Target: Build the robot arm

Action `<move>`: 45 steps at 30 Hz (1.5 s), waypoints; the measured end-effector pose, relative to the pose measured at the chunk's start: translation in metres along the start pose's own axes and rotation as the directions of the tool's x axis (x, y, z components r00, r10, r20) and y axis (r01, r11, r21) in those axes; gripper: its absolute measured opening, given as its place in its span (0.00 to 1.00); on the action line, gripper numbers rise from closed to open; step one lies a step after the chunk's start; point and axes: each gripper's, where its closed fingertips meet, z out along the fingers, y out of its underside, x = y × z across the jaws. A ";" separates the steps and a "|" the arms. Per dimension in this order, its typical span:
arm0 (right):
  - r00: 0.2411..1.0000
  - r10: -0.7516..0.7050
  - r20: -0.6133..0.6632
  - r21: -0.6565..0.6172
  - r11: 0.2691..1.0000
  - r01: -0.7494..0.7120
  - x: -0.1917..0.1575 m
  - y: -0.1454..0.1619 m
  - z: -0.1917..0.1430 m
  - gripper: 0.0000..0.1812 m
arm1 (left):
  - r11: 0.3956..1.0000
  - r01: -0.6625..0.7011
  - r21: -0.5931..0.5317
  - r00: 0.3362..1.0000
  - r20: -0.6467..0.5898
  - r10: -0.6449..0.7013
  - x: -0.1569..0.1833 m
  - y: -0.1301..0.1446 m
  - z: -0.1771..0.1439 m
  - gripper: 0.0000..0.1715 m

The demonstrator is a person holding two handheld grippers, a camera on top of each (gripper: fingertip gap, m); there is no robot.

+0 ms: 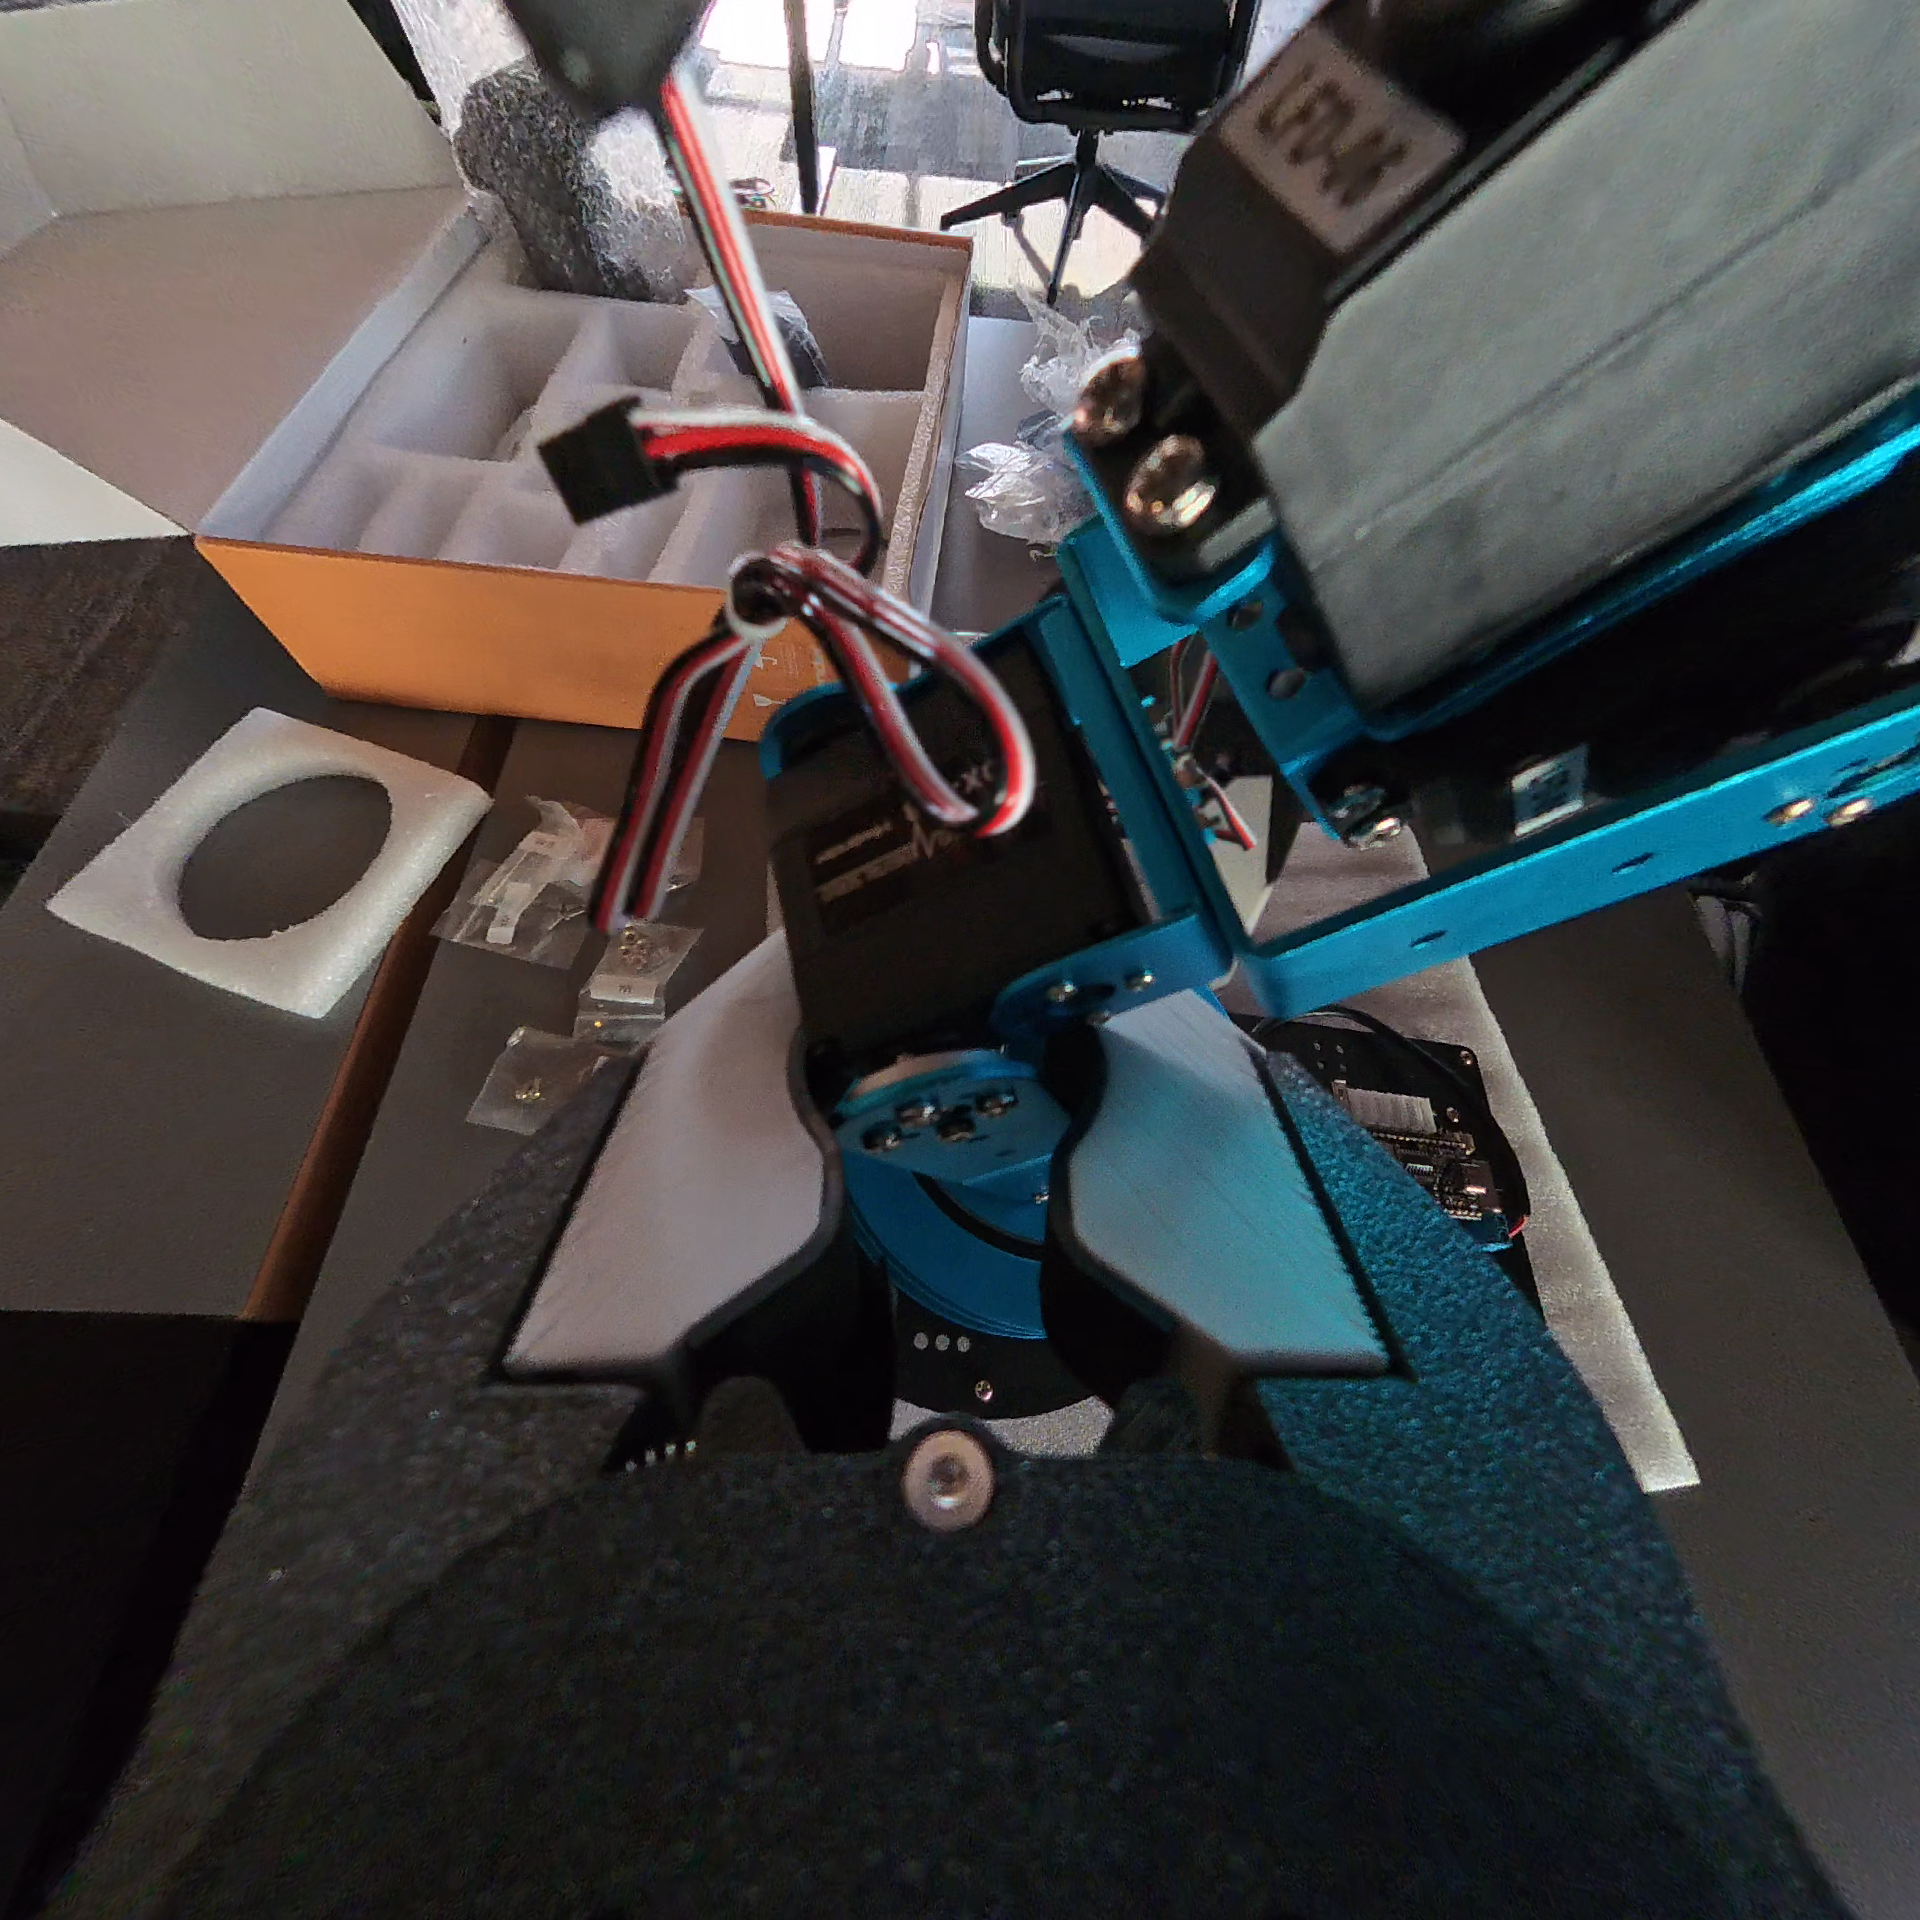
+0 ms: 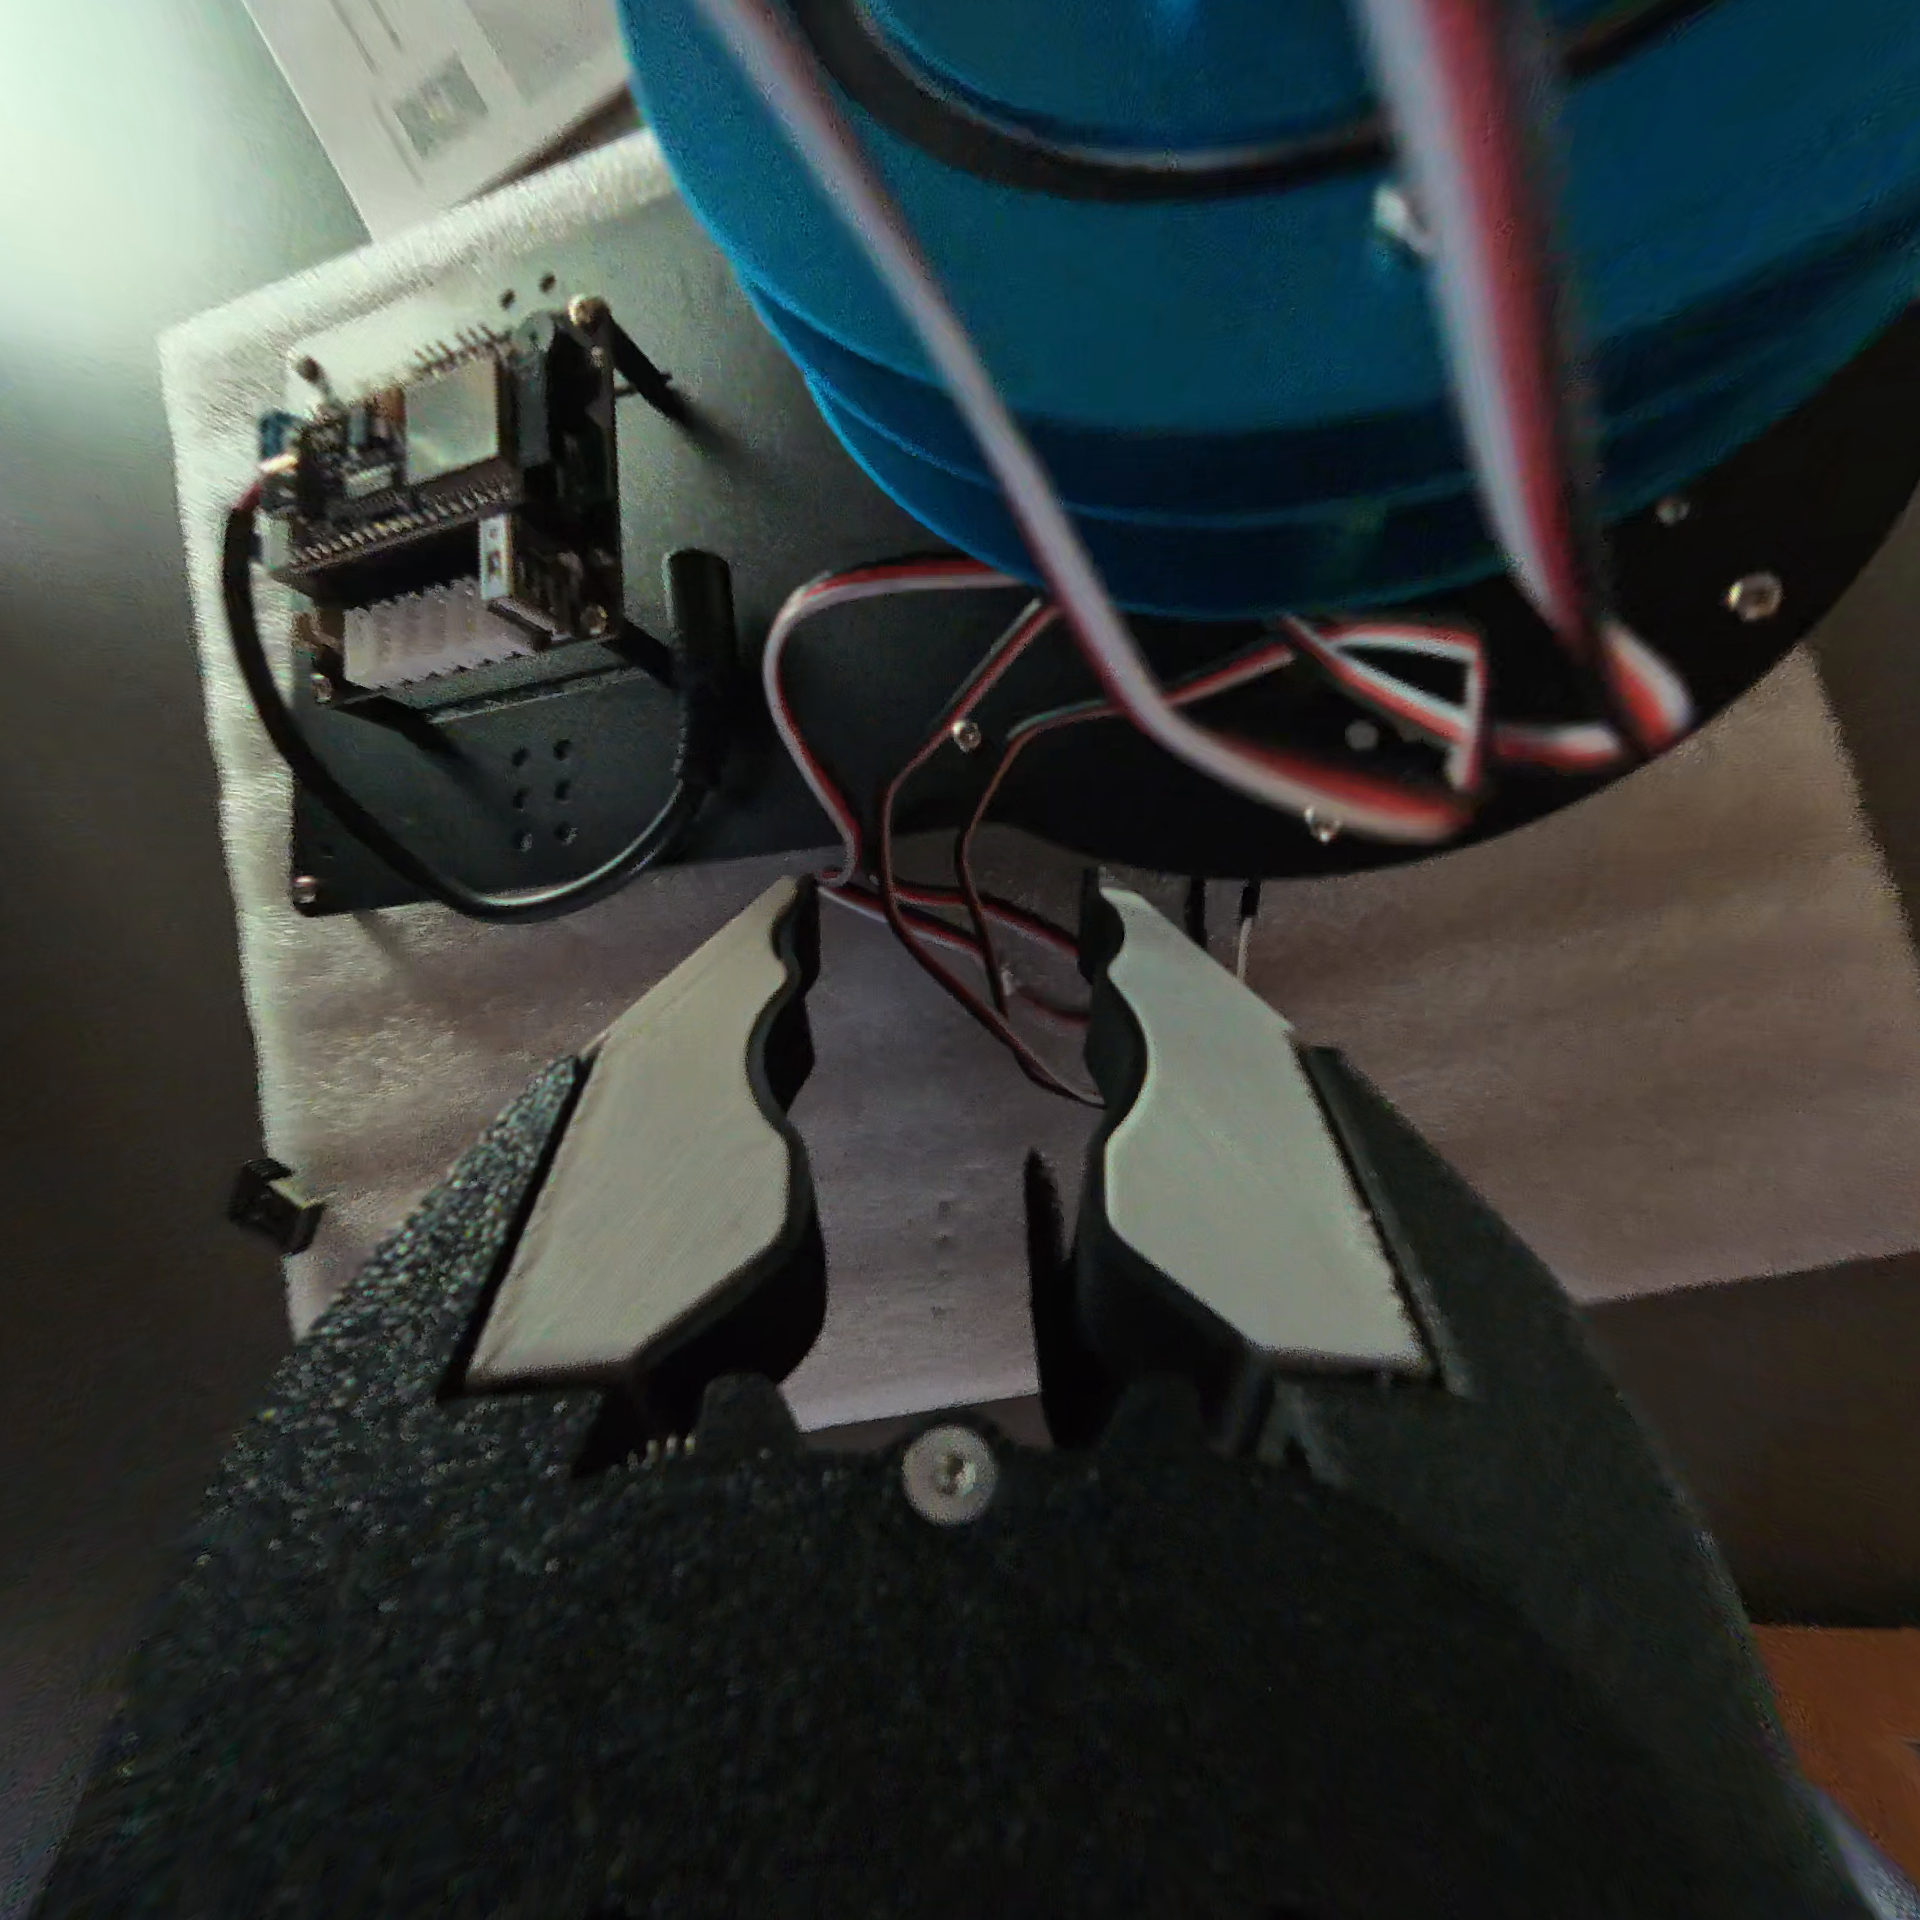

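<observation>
A small blue metal robot arm with black servos stands on a round black base plate. My left gripper is shut on its blue swivel joint just above the round blue base; both pads touch it. A red-white-black servo cable with a black plug hangs in loops in front of the servo. My right gripper is open and low in front of the base plate. Thin servo wires trail between its fingertips without being pinched.
A circuit board on a black plate lies left of the base, on a white foam sheet. An orange box with a foam insert, a foam piece with a round hole, small screw bags and an office chair lie beyond. My right fingertips sit around 20 centimeters from my left ones.
</observation>
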 end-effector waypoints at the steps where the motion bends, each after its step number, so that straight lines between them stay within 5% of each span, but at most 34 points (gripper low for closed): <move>1: 0.999 -0.028 -0.037 0.004 1.000 0.028 0.001 -0.004 0.002 0.27 | 1.000 0.000 -0.002 1.000 0.004 0.000 0.000 0.000 -0.001 0.17; 3: 0.994 -0.047 -0.094 0.012 0.999 0.048 0.002 -0.006 0.006 0.25 | 1.000 0.003 -0.001 1.000 0.011 -0.003 -0.002 0.001 -0.004 0.17; 4: 0.995 -0.065 -0.073 0.037 0.997 0.067 -0.006 -0.008 0.005 0.05 | 1.000 0.008 0.000 1.000 0.015 -0.008 -0.003 0.002 -0.005 0.17; 5: 0.992 -0.066 -0.103 0.051 0.996 0.071 -0.006 -0.009 0.003 0.04 | 1.000 0.014 -0.001 1.000 0.018 -0.014 -0.005 0.004 -0.006 0.17; 14: 0.974 -0.021 -0.226 -0.028 0.999 0.015 0.014 -0.014 -0.083 0.01 | 0.994 0.108 -0.021 0.994 0.022 -0.107 -0.022 0.028 -0.007 0.18; 16: 0.991 0.034 -0.129 -0.171 0.984 -0.056 0.005 0.011 -0.073 0.01 | 0.991 0.132 -0.039 0.991 0.019 -0.131 -0.026 0.035 -0.005 0.17; 21: 0.985 0.135 -0.104 -0.218 0.964 -0.155 0.011 0.039 -0.032 0.07 | 0.989 0.148 -0.023 0.989 -0.005 -0.149 -0.027 0.037 -0.006 0.17; 26: 0.957 0.242 -0.158 -0.036 0.967 -0.251 0.016 0.031 -0.051 0.21 | 0.973 0.231 0.027 0.973 -0.010 -0.231 -0.030 0.038 -0.006 0.22; 32: 0.940 0.256 -0.227 0.240 0.950 -0.201 0.013 0.009 -0.095 0.23 | 0.942 0.319 0.105 0.946 0.034 -0.324 -0.037 0.053 -0.019 0.48; 37: 0.983 0.156 -0.101 0.491 0.867 -0.087 -0.011 -0.027 -0.088 0.22 | 0.875 0.396 0.280 0.907 0.031 -0.420 -0.035 0.053 -0.038 0.50; 45: 0.988 -0.002 0.152 0.277 0.960 -0.040 -0.088 0.012 -0.061 0.24 | 0.869 0.327 0.371 0.808 0.366 -0.461 0.005 0.095 -0.094 0.42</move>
